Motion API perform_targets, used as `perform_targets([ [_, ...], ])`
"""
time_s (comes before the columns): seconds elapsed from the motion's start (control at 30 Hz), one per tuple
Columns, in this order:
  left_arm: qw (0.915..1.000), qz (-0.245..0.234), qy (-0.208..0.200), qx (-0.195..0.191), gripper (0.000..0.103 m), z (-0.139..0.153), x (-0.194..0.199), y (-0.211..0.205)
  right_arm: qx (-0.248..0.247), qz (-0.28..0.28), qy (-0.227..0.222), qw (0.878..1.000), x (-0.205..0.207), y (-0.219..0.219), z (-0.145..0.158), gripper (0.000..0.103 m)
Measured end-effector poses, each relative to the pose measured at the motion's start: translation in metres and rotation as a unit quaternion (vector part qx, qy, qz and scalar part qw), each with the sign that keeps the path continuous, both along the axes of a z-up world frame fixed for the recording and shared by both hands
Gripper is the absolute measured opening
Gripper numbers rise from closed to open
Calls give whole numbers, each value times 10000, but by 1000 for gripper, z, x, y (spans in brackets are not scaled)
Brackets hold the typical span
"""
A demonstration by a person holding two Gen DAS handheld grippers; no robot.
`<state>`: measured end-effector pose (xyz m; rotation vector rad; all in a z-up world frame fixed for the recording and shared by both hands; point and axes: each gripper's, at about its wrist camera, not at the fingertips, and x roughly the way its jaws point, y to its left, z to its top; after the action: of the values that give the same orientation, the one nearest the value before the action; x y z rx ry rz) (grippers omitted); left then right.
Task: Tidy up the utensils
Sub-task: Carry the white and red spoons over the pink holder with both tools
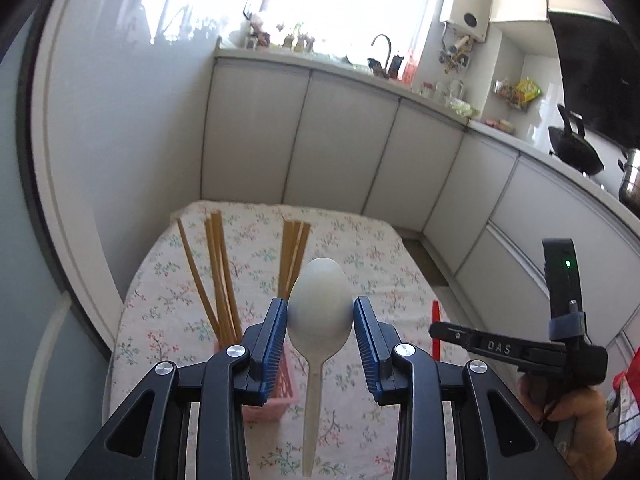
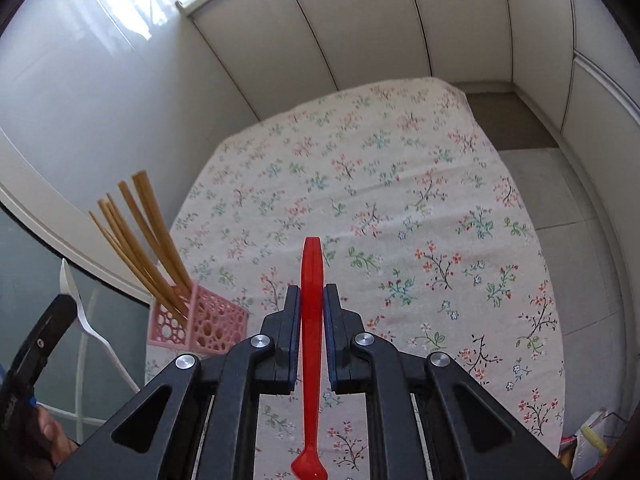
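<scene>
Spoons, two: left gripper clamped white spoon; right gripper clamped red spoon; chopsticks stood in pink basket.

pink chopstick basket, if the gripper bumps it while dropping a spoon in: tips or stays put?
Probably tips easily. The pink basket is perforated plastic, so likely light, and the chopsticks lean far out to one side, loading it off-centre. It sits on a floral cloth, which may grip a little rather than let it slide, so a bump looks more likely to topple it.
</scene>
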<state>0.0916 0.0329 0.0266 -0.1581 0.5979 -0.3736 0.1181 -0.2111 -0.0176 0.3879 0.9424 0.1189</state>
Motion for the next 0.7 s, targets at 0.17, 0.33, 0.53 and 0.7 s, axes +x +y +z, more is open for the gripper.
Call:
perform_targets([
  [0.17, 9952, 541, -804, -165, 35, 1, 4, 15, -146, -181, -647, 9976, -7, 6, 23, 11],
  [0.33, 9912, 797, -1045, -153, 35, -19, 27, 18, -95, -280, -1012, 9944, -5, 10, 30, 11],
  [0.53, 9906, 933, -1001, -32, 35, -47, 49, 7, -32, -291, -1120, 9933, 3, 15, 28, 12],
  [0.7, 9936, 840, -755, 57, 35, -64, 58, -5, 12, -259, -1086, 9937, 7, 19, 25, 12],
])
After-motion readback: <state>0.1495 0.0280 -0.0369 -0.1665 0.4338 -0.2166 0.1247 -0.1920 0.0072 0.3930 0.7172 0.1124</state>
